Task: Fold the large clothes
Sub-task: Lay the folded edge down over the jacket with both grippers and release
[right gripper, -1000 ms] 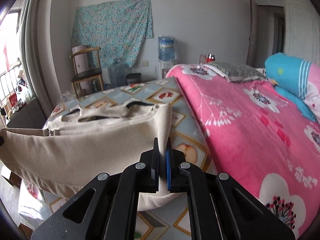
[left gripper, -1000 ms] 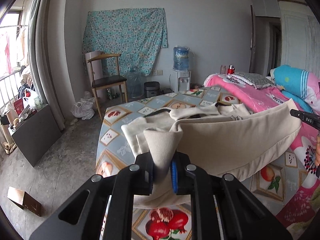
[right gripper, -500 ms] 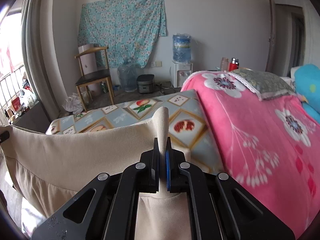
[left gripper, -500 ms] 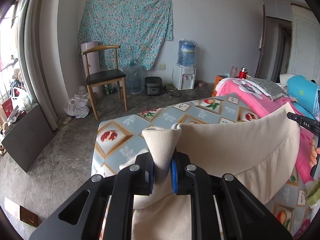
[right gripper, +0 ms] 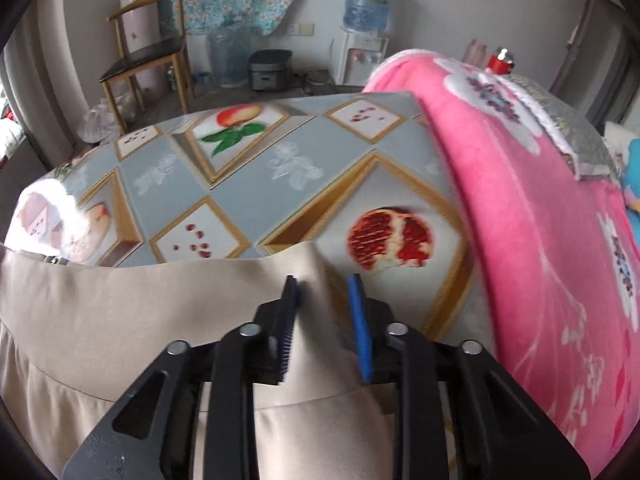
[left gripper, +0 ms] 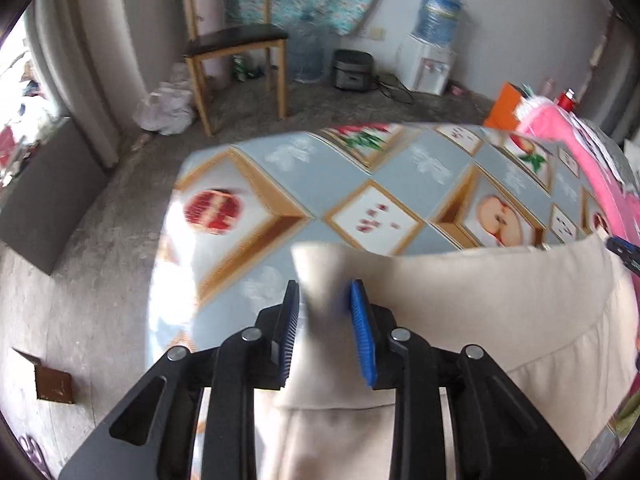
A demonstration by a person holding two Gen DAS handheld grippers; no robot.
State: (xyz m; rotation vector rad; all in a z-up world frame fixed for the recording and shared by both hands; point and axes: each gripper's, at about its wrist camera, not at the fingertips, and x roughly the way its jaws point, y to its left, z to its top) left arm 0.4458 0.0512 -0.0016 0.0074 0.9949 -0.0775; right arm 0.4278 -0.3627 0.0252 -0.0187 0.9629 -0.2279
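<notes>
Both pairs of fingers stand parted, with a corner of the beige garment (left gripper: 480,312) loose between the pads of the left gripper (left gripper: 325,300) and of the right gripper (right gripper: 323,296), its folded band stretched between them over the fruit-patterned cloth (right gripper: 248,184). Slack cloth could snag a ribbed pad and drag the fold askew as either gripper backs off.
</notes>
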